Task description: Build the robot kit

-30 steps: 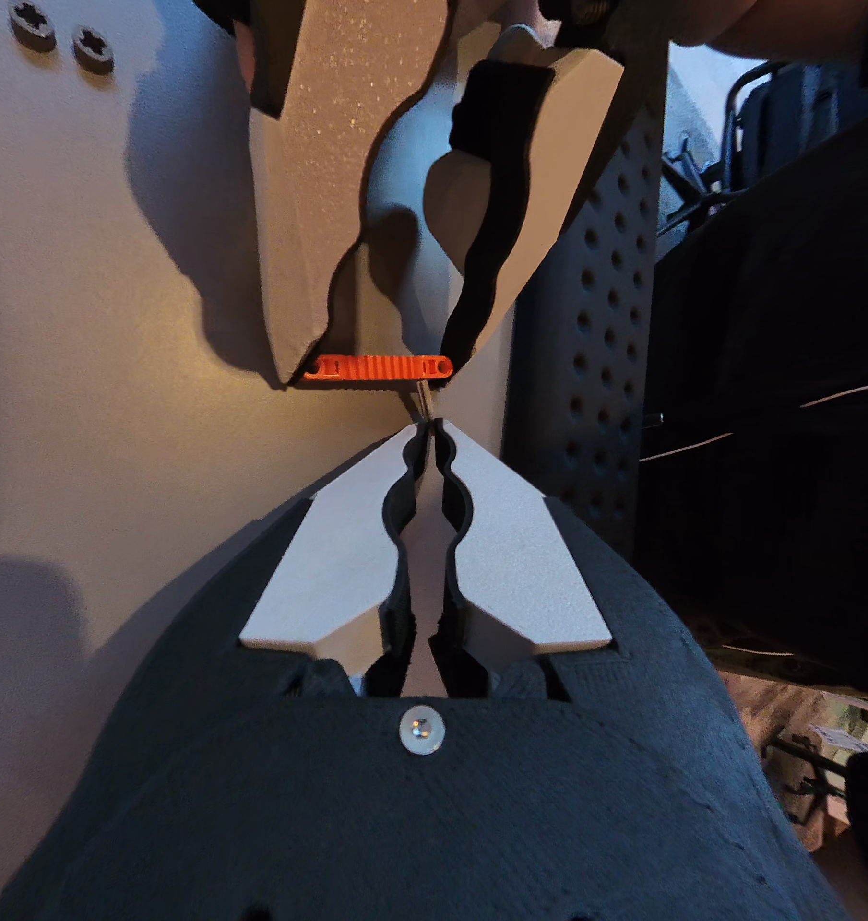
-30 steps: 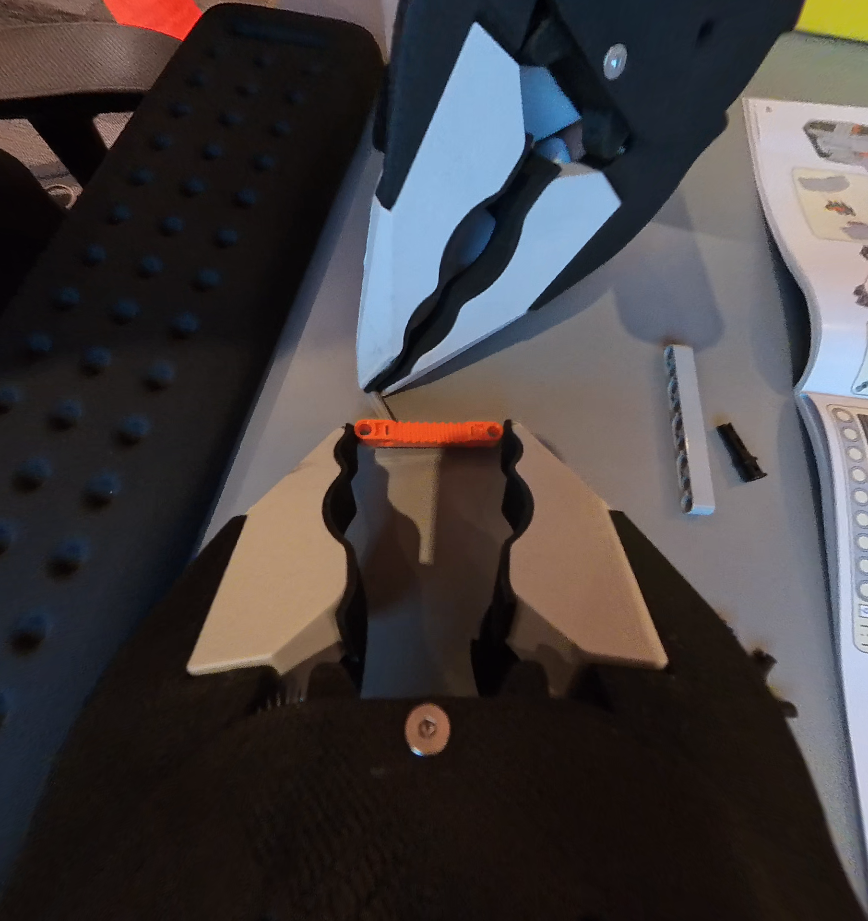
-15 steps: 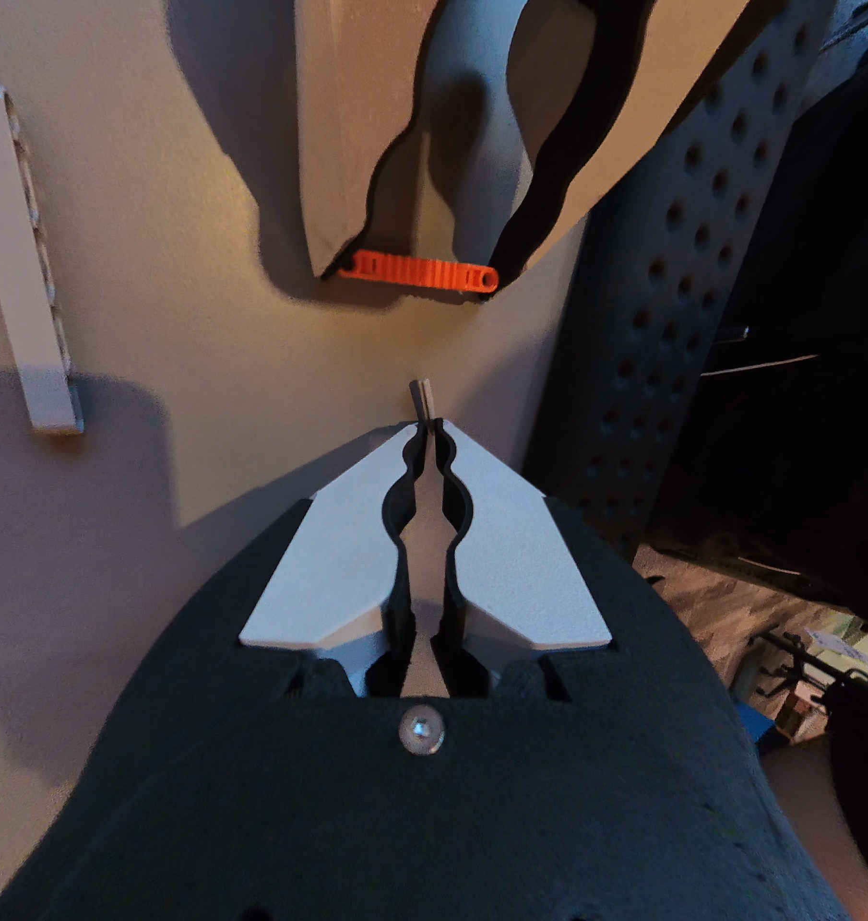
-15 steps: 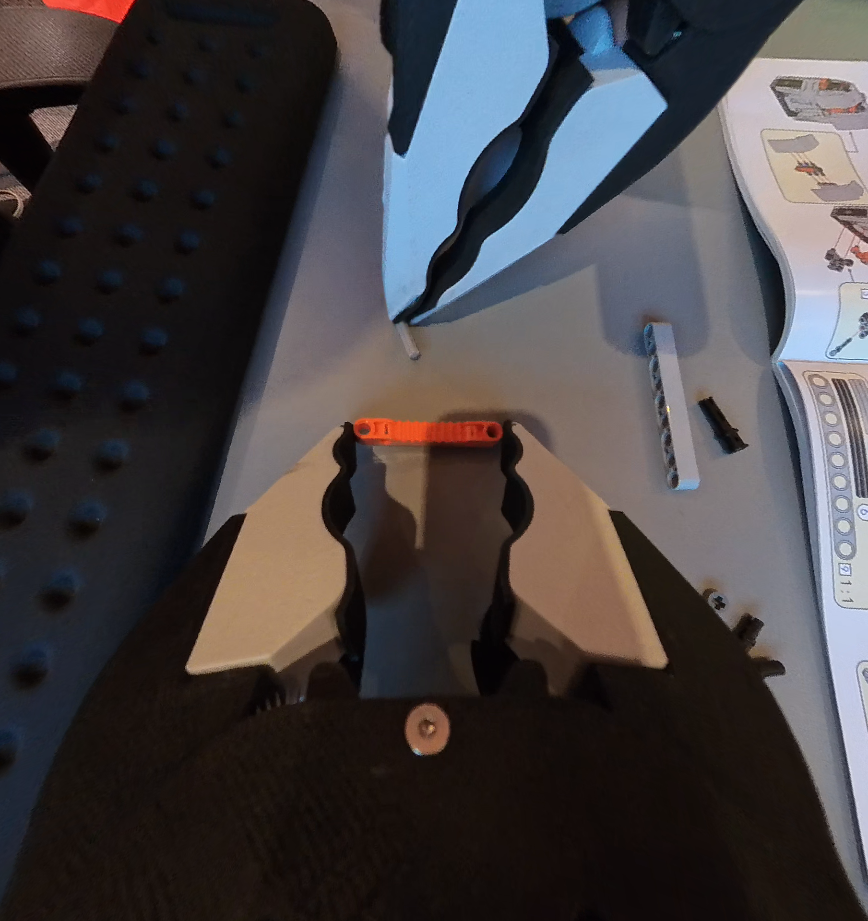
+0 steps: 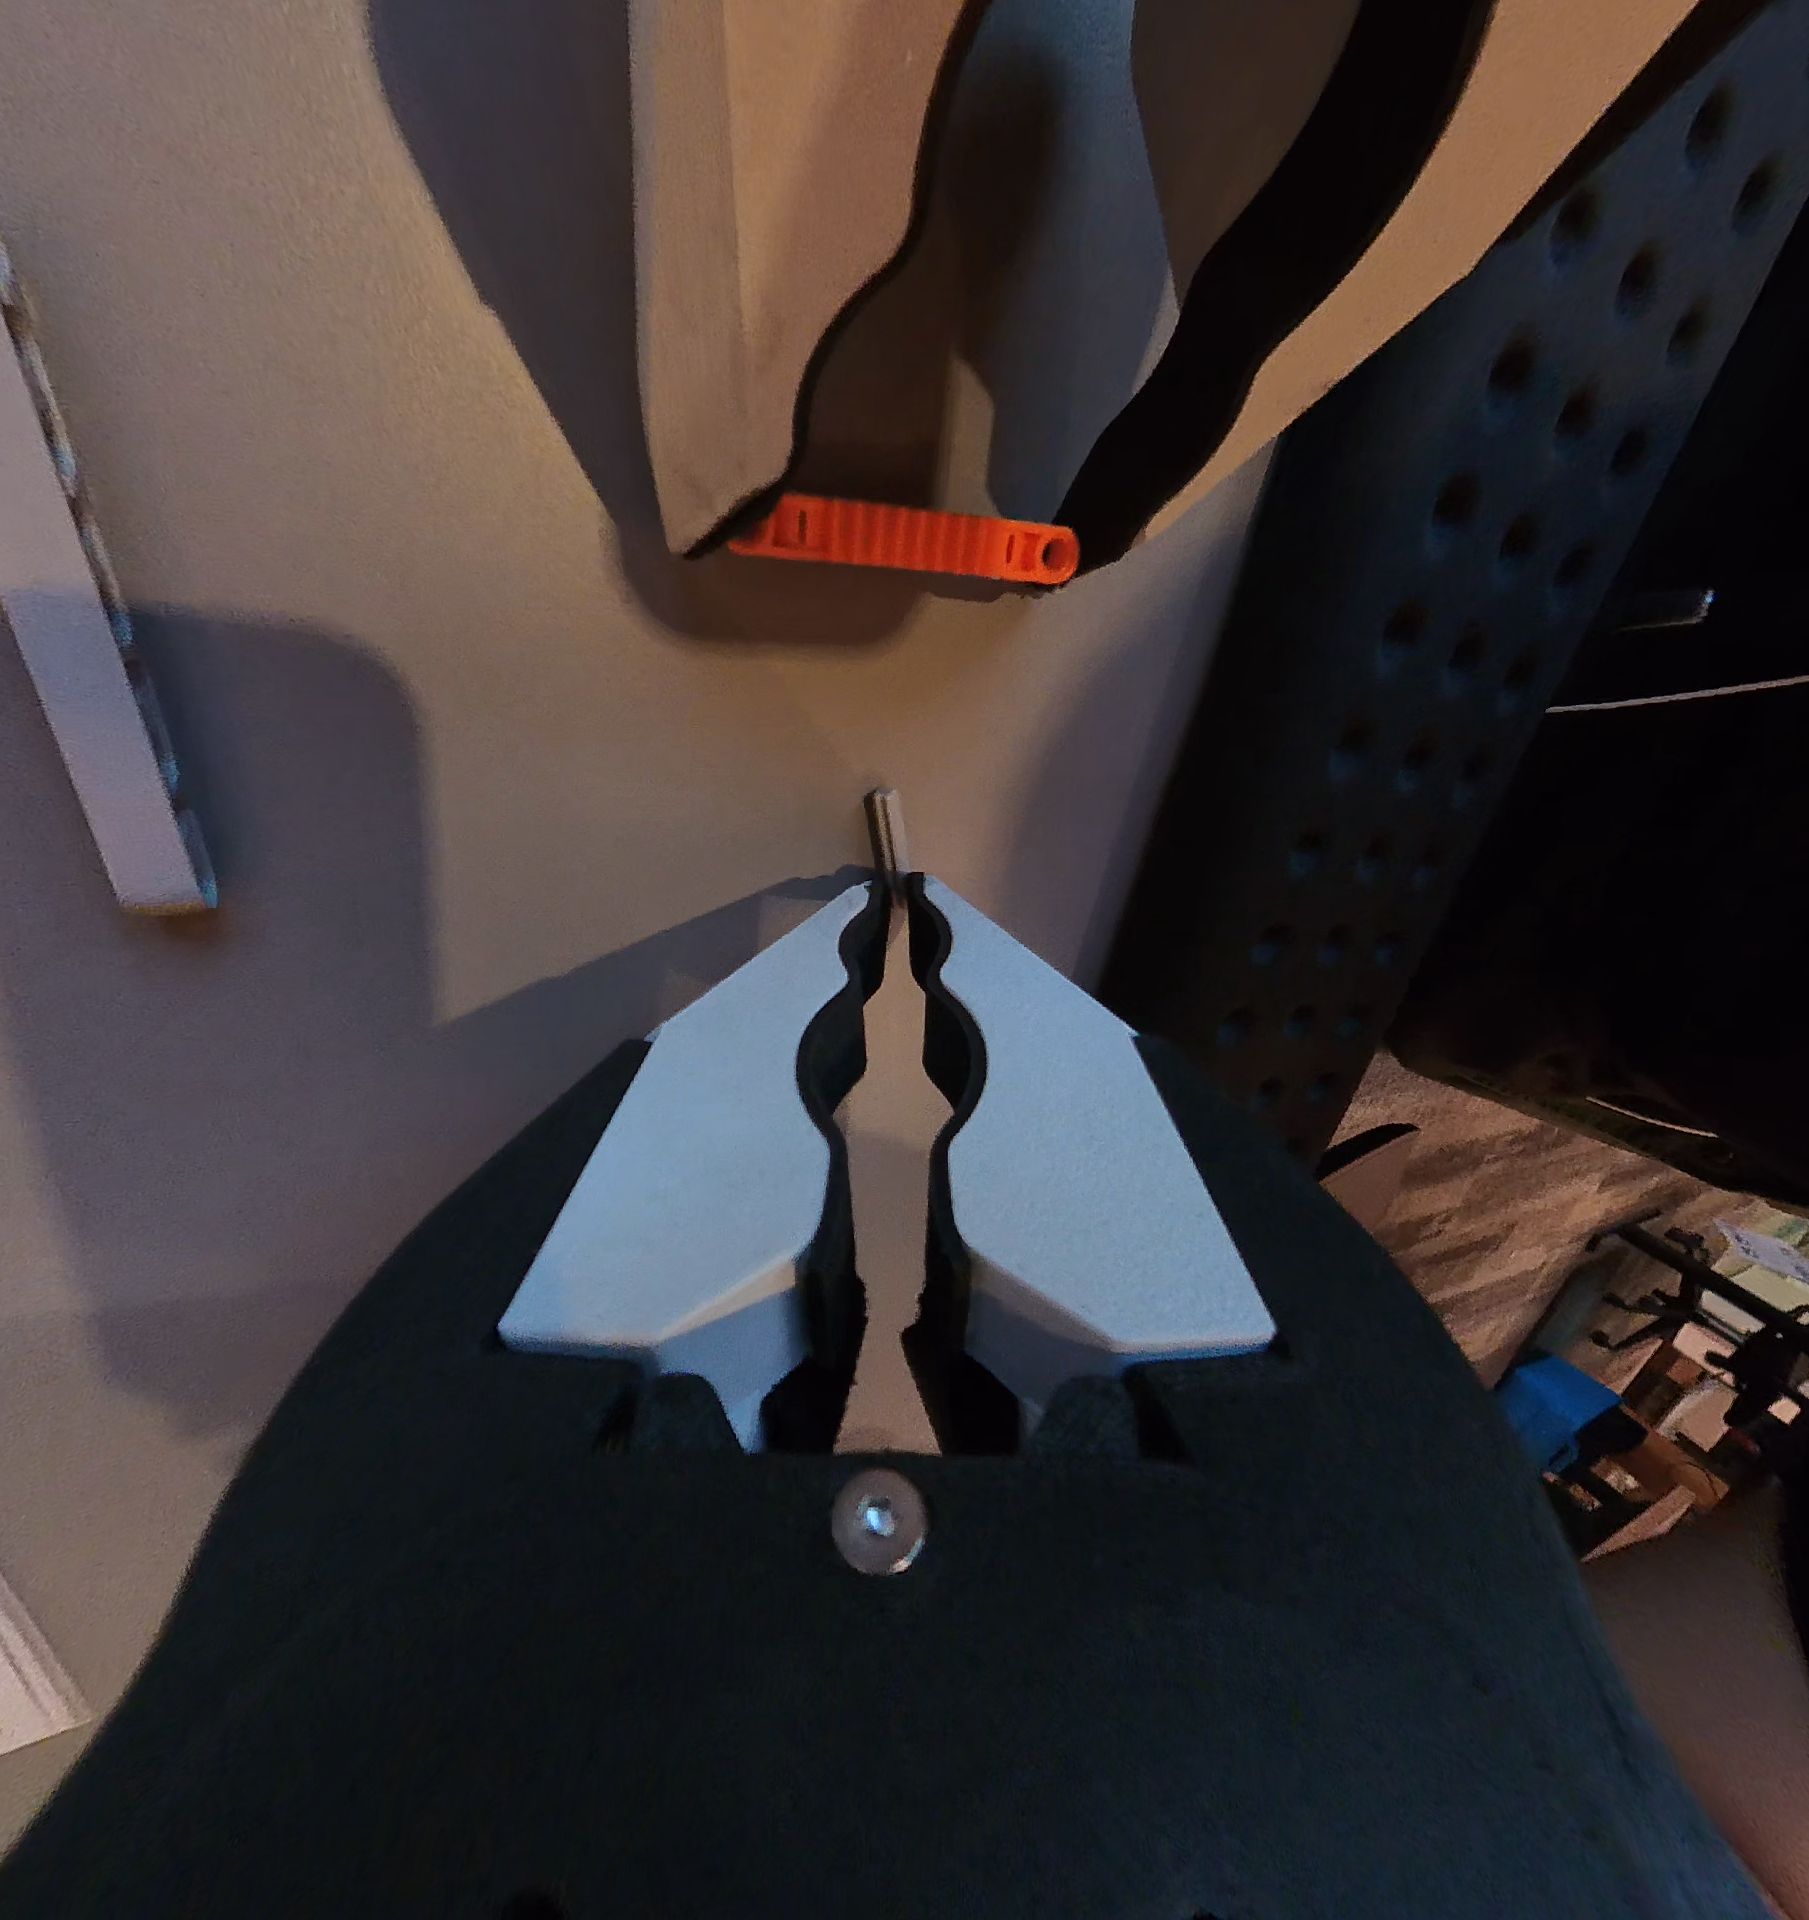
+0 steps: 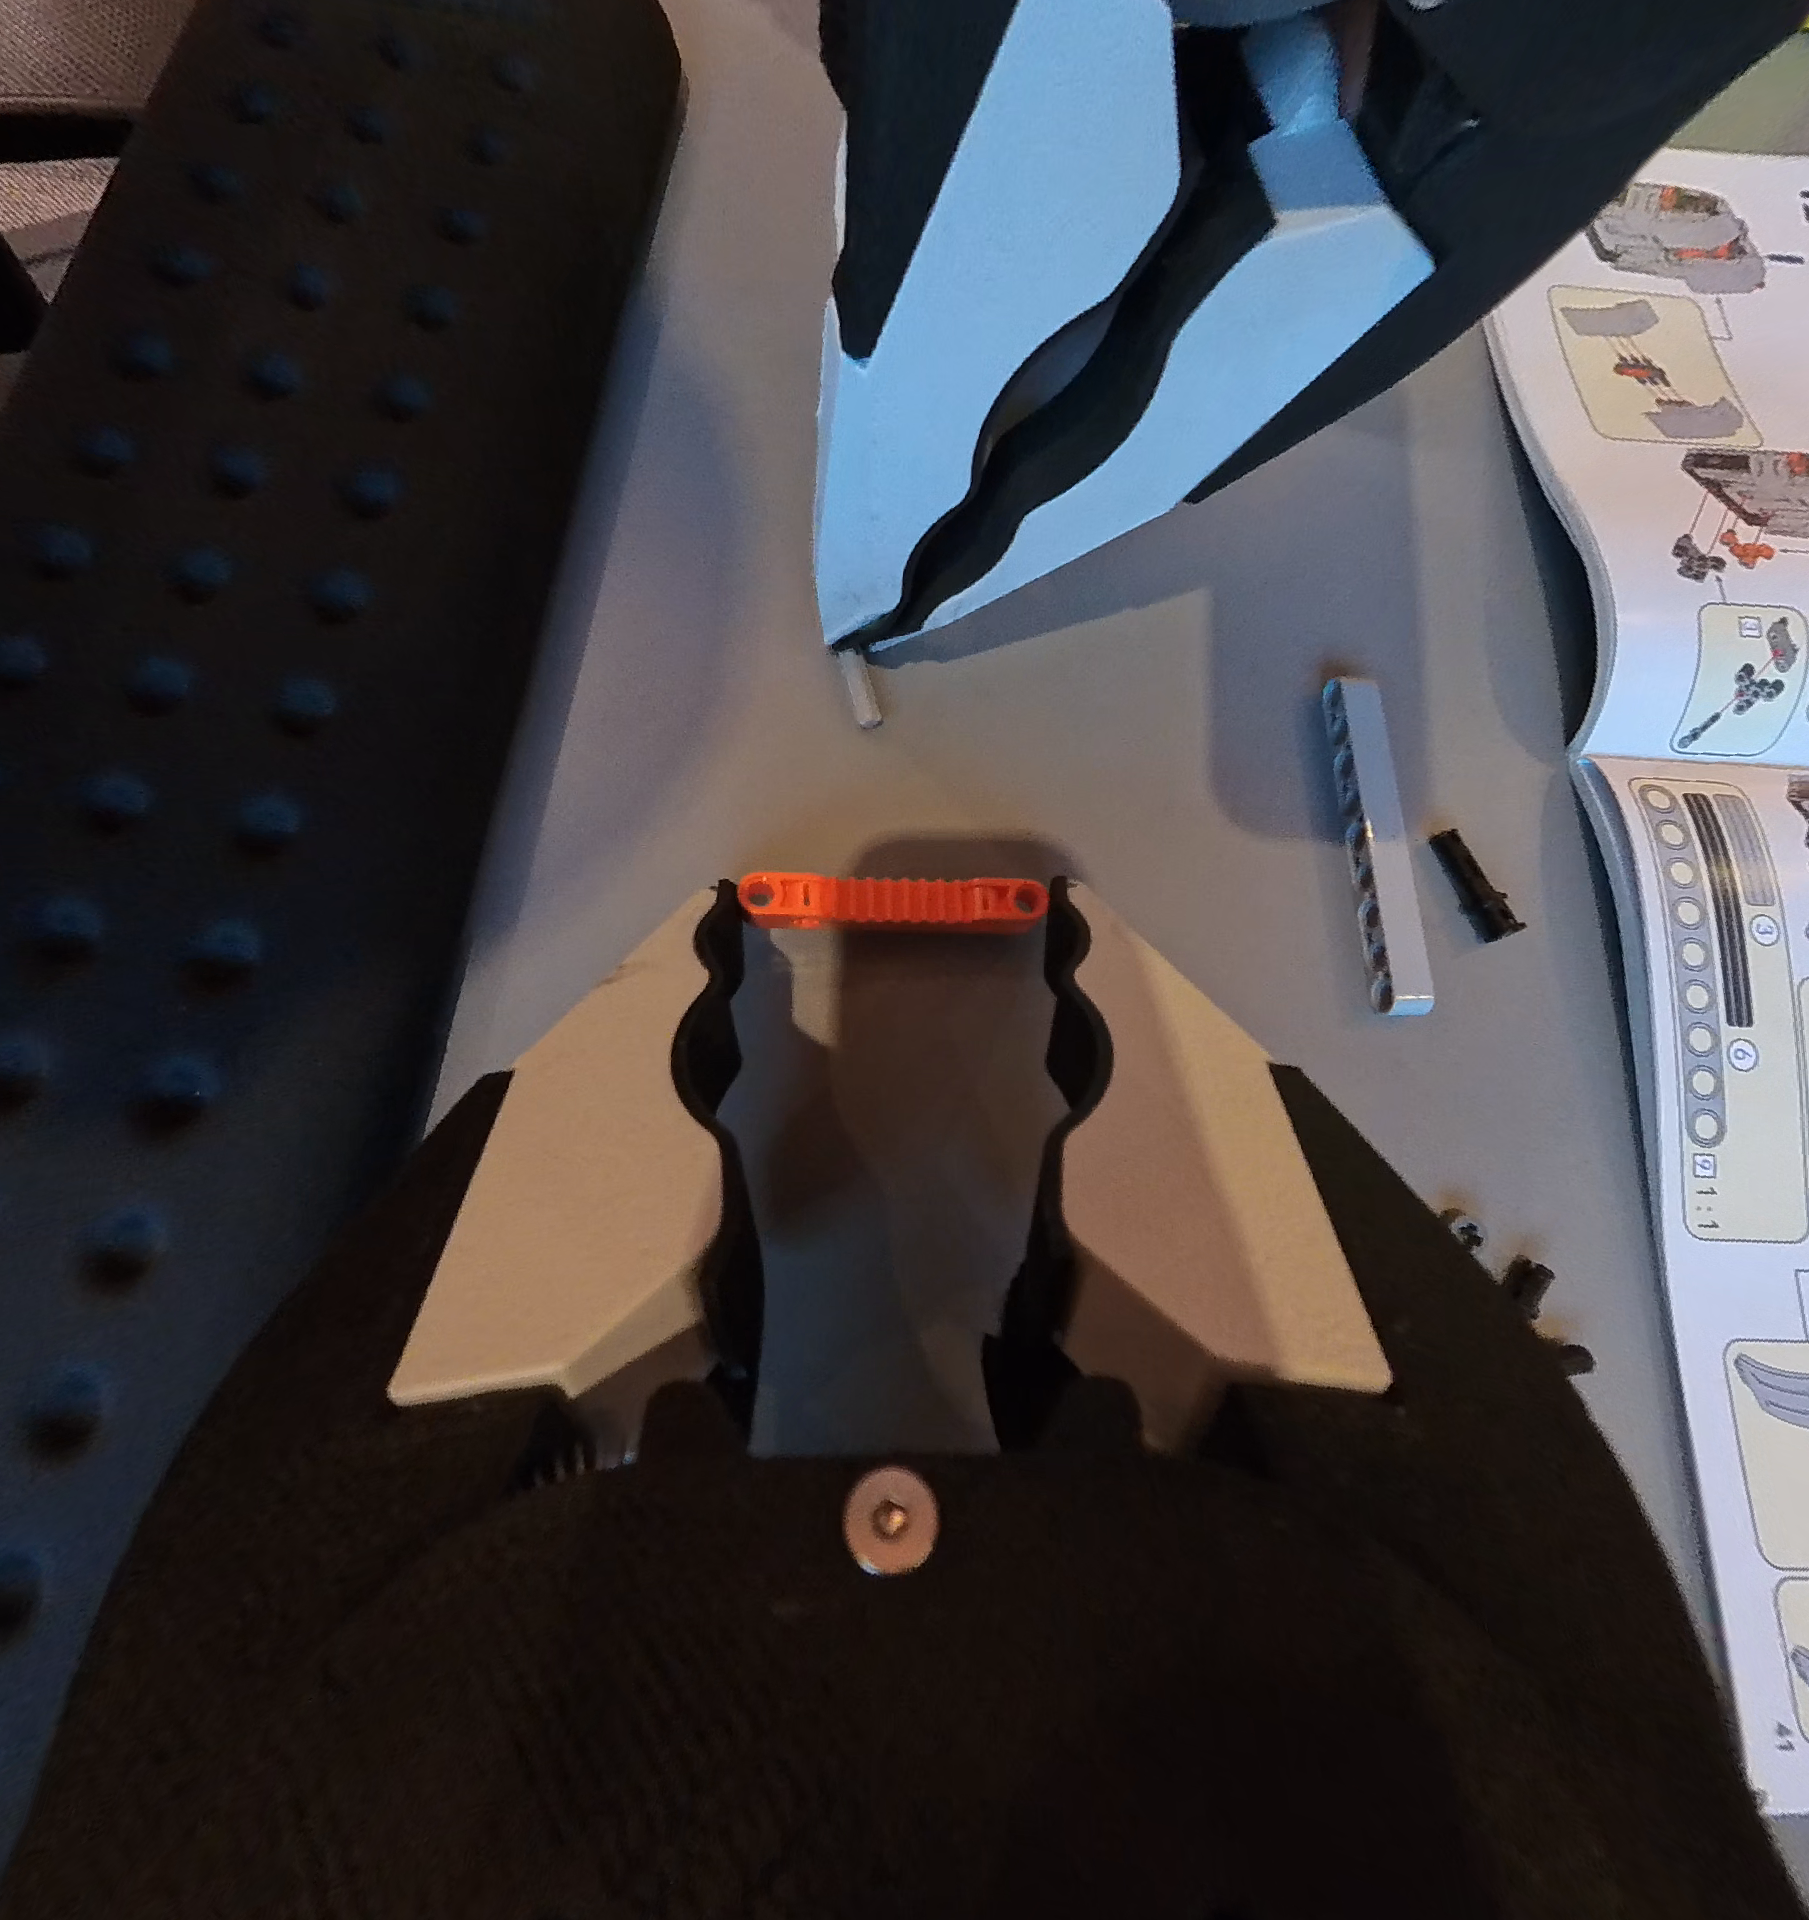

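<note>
Above grey table [image 6: 1139, 727]: right gripper [image 6: 892, 902] clamps orange rack [image 6: 889, 898] endwise; left gripper [image 5: 889, 883] pinches grey axle [image 5: 887, 829]. Parts apart, unjoined.

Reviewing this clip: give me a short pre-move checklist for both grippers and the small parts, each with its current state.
1. Left gripper shut on grey pin: ok.
2. Right gripper clamps orange toothed bar end to end: ok.
3. Pin and bar apart, not touching: ok.
4. Pin lined up with a hole in the bar: cannot tell.
5. Grey beam and black peg lie to the side on the table, clear of both grippers: ok.
</note>
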Demonstrator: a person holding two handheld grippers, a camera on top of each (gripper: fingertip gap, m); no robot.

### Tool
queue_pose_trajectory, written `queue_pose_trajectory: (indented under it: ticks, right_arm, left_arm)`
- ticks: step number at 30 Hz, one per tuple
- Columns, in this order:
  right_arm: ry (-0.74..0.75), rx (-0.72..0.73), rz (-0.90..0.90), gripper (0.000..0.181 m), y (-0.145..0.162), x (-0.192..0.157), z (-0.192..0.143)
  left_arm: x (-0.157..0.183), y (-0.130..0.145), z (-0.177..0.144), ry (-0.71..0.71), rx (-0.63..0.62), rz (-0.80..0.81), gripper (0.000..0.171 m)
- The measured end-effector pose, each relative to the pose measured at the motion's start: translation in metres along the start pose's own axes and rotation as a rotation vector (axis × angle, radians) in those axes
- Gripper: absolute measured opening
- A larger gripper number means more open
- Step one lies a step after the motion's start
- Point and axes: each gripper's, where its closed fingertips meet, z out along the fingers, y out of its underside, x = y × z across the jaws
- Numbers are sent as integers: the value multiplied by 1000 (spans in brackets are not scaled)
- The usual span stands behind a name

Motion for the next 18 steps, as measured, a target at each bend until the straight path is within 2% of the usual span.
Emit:
queue_pose_trajectory:
  ticks: [5, 8, 13, 18]
  right_arm:
    - [-13, 4, 15, 57, 1, -1, 0]
    - [-14, 4, 16, 57, 1, 0, 0]
    - [-21, 7, 23, 57, 1, -1, 0]
    - [-21, 6, 21, 57, 1, -1, 0]
  left_arm:
    - [-6, 2, -2, -90, -37, 34, 0]
    - [-9, 2, -3, -167, -19, 67, 2]
    - [-17, 1, -8, -322, 101, 86, 16]
    - [-19, 0, -8, -426, 237, 104, 18]
